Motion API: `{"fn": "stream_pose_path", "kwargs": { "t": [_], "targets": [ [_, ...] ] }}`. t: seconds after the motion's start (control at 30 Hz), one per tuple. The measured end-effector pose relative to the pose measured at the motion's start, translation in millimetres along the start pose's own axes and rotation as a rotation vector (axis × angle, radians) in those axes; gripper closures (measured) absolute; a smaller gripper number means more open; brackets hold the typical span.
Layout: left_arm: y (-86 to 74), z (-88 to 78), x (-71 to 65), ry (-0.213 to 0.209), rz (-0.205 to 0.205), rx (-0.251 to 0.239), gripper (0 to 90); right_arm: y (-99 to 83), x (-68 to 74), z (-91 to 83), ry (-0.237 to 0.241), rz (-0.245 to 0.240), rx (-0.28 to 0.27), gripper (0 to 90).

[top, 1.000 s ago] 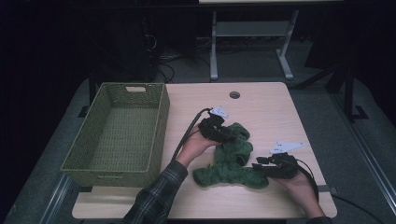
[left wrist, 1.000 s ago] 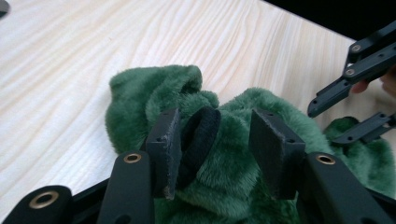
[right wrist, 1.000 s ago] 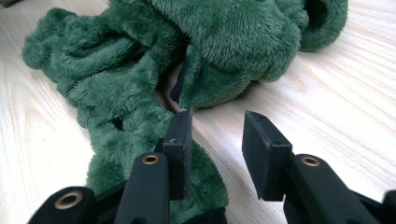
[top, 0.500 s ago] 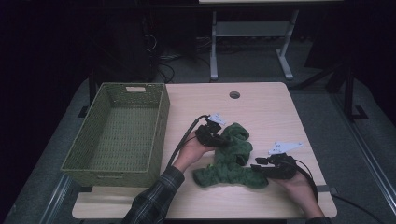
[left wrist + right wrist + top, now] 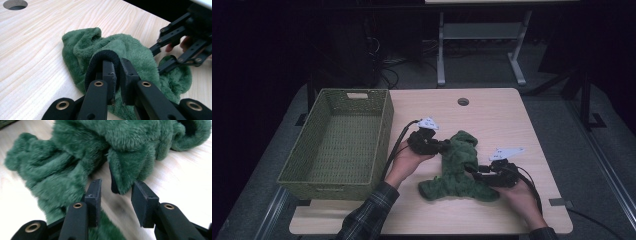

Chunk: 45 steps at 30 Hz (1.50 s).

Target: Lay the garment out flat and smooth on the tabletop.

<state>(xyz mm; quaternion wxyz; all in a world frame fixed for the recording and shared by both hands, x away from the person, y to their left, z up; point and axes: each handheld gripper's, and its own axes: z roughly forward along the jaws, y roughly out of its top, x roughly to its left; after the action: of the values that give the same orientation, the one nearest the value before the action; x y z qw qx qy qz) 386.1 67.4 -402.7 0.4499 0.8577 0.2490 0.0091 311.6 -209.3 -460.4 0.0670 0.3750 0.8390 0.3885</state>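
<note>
— Tongs, any change?
— Left tongs (image 5: 117,75) still pinch the green fleece garment's (image 5: 459,167) black cuff (image 5: 100,62), lower centre on the counter (image 5: 512,115); garment stretched longer. Right tongs (image 5: 115,195) gape around a fold.

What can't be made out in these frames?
- Far end of the green fleece garment: in the left gripper view, hidden behind its own folds.
- Garment type: crumpled in the high view, shape unreadable.
- Left gripper: black trim wraps one jaw; what's pinched between them is hidden.
- Basket: near wall's inside face hidden by the rim in the high view.
</note>
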Motion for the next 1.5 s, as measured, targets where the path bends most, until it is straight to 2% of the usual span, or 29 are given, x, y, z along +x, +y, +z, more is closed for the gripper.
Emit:
{"fn": "stream_pose_path", "kwargs": {
  "t": [0.1,0.23,0.33,0.4,0.43,0.5,0.53,0.57,0.77,0.9,1.03,1.13,1.2,1.3,1.37,1.43,1.5],
  "targets": [
    [-1.1,-0.5,1.1,0.002,-0.003,-0.005,83.3,1.9,-2.6,8.8,-0.019,0.009,0.025,60.4],
    [-0.6,-1.8,0.0,0.0,-0.009,-0.007,83.5,1.7,-5.8,11.0,-0.046,-0.001,0.039,77.3],
    [0.1,-4.8,-0.8,0.003,-0.007,-0.013,83.6,3.0,-9.2,5.8,-0.069,-0.008,0.022,81.3],
    [0.4,-7.9,-2.2,0.003,-0.012,-0.018,83.6,4.2,-14.1,-0.6,-0.081,-0.015,-0.008,82.0],
    [0.5,-9.8,-2.7,0.002,-0.014,-0.015,83.7,6.3,-17.0,-4.5,-0.087,-0.006,-0.001,82.0],
    [0.0,-13.2,-4.4,0.002,-0.018,-0.022,83.8,11.1,-23.0,-14.1,-0.106,-0.022,-0.035,82.3],
    [-0.4,-15.1,-5.4,0.0,-0.019,-0.024,83.8,14.4,-24.7,-19.5,-0.1,-0.01,-0.049,82.5],
    [-0.8,-17.1,-6.0,0.001,-0.015,-0.028,83.9,17.7,-25.7,-24.8,-0.105,-0.017,-0.058,82.7],
    [-3.2,-29.9,-11.7,0.001,-0.017,-0.042,84.1,37.0,-15.0,-60.2,-0.123,-0.091,-0.128,83.3],
    [-8.5,-30.0,-11.4,0.025,-0.021,-0.022,84.4,44.6,-7.9,-71.1,-0.128,-0.123,-0.129,83.3],
    [-21.2,-16.8,-5.6,0.044,-0.061,0.024,84.7,40.3,-10.1,-55.8,-0.101,-0.109,-0.077,83.1],
    [-31.6,-3.9,0.2,0.06,-0.072,0.09,84.8,31.3,-17.4,-37.7,-0.085,-0.089,-0.015,83.1],
    [-38.2,3.9,3.6,0.063,-0.096,0.12,84.7,25.2,-22.6,-26.9,-0.05,-0.049,0.014,82.9],
    [-46.6,12.2,8.6,0.073,-0.106,0.16,84.7,19.9,-27.6,-15.7,-0.023,-0.021,0.045,82.8],
    [-50.3,15.9,11.1,0.075,-0.099,0.187,84.7,16.4,-29.1,-10.3,-0.015,-0.02,0.054,82.7],
    [-52.5,19.2,10.7,0.076,-0.103,0.192,84.7,13.7,-29.5,-5.8,-0.015,-0.02,0.073,82.7],
    [-53.1,21.0,9.7,0.083,-0.088,0.205,84.0,12.3,-29.3,-2.6,-0.011,-0.021,0.088,82.4]
  ]
}}
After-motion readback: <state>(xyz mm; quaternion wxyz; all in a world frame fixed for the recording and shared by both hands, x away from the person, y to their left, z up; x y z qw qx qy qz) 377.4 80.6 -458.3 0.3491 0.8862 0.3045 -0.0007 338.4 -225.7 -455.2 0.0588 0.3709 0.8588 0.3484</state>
